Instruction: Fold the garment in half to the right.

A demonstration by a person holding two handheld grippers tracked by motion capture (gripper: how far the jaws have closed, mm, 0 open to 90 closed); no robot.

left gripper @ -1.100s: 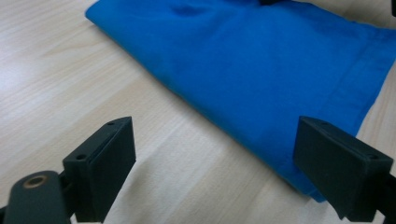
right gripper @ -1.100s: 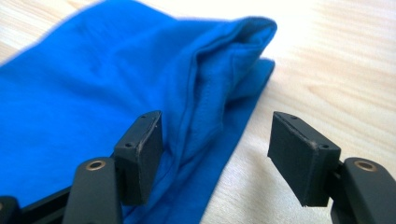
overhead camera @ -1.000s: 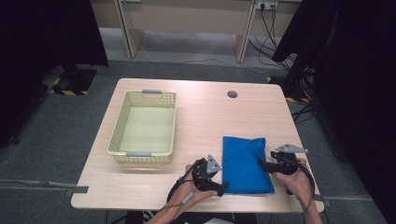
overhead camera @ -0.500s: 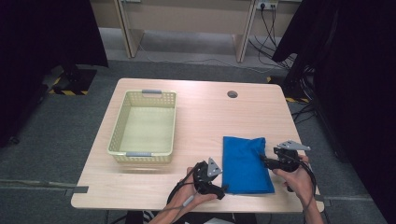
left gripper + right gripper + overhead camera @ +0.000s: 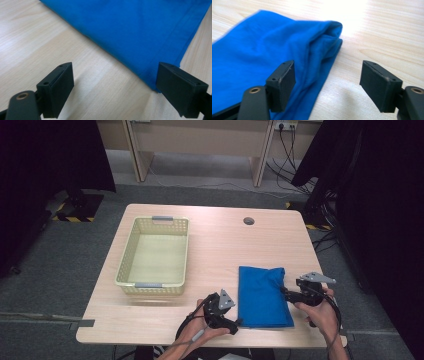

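1. Since a second ago my right gripper [image 5: 286,292] has slid a little outward, off the cloth's right edge, and its jaws have just been opening; nothing is pinched between them, though the cloth's folded edge lies under the left jaw in the right gripper view.
2. Folded blue cloth [image 5: 263,294] lies flat near the table's front edge, right of centre, its long side running from front to back. The far right corner is bunched into a thick roll [image 5: 329,37].
3. My left gripper [image 5: 235,322] sits at the cloth's front left corner, jaws wide. In the left gripper view that corner [image 5: 150,80] reaches in beside the right jaw, but neither pad presses on it.
4. My right gripper's jaws are also wide, with bare wood under the other jaw.
5. An empty yellow basket [image 5: 126,265] stands well apart, toward the table's [image 5: 220,240] left side.
6. Risks, as I judge them:
   - Closing the left jaws now would likely catch only the top layer at the corner, so the fold would peel open when lifted.
   - The right jaws straddle the edge unevenly; a shallow bite may slip off the soft roll.
   - Lifting one side before the other would drag the cloth and undo the folding.
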